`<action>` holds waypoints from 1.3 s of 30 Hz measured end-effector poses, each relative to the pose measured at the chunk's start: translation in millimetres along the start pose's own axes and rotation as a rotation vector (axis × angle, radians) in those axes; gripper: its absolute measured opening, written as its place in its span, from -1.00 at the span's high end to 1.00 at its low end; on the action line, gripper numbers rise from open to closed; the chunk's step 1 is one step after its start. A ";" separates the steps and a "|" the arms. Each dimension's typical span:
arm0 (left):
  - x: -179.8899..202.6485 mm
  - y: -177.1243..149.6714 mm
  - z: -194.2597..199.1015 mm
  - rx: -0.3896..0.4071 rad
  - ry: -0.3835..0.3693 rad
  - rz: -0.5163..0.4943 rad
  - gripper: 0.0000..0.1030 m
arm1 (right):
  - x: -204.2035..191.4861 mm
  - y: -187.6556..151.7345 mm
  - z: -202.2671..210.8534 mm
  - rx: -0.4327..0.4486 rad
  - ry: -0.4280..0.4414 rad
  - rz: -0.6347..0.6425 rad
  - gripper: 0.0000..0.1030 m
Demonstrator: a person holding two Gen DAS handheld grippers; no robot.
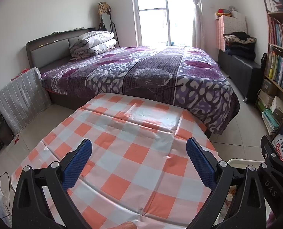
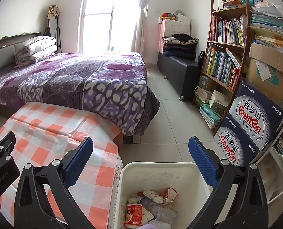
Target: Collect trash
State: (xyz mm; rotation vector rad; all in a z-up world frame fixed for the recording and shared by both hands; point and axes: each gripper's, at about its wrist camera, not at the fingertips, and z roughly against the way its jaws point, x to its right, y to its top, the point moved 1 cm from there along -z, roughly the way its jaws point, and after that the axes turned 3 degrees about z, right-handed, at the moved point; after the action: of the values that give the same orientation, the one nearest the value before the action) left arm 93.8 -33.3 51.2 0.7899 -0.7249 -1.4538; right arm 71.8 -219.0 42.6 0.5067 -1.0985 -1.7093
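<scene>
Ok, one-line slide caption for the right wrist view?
Open right gripper above a white bin holding wrappers and tissues, beside the checked table.

You're in a bedroom with white walls and a pale tiled floor (image 2: 170, 118). The bed (image 2: 74, 80) wears a purple patterned blanket; behind it the window (image 2: 107, 15) blazes bright, and right of it stands a crammed bookshelf (image 2: 227, 57).
</scene>
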 end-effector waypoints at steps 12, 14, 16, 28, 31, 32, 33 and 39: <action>-0.1 -0.3 -0.8 -0.002 0.001 -0.002 -0.87 | -0.3 -0.4 0.1 0.000 0.001 0.001 -0.86; -0.1 -0.2 -0.7 -0.001 0.001 -0.001 -0.87 | -0.4 -0.1 -0.1 0.000 0.000 0.001 -0.86; 0.6 -0.3 -1.1 -0.003 0.000 -0.003 -0.87 | -0.6 -0.4 -0.1 -0.002 0.000 0.001 -0.86; 0.7 -3.3 -1.9 -0.007 0.000 -0.004 -0.87 | 0.7 -3.7 -3.7 -0.014 0.006 0.004 -0.86; -0.2 -7.3 -2.4 -0.008 0.000 -0.006 -0.87 | 3.0 -6.3 -5.8 -0.025 0.010 0.004 -0.86; -0.2 -7.4 -2.3 -0.008 0.000 -0.005 -0.87 | 3.8 -6.5 -5.9 -0.028 0.012 0.002 -0.86; -0.2 -7.0 -2.4 -0.009 -0.001 -0.004 -0.87 | 4.1 -6.6 -5.8 -0.028 0.012 0.001 -0.86; 0.1 -6.6 -2.5 -0.010 -0.001 -0.004 -0.87 | 4.0 -6.2 -6.0 -0.029 0.012 0.004 -0.86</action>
State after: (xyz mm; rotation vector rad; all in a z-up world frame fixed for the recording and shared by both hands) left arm 92.1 -33.1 44.4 0.7837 -0.7169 -1.4601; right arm 71.4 -224.7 35.0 0.4959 -1.0632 -1.7146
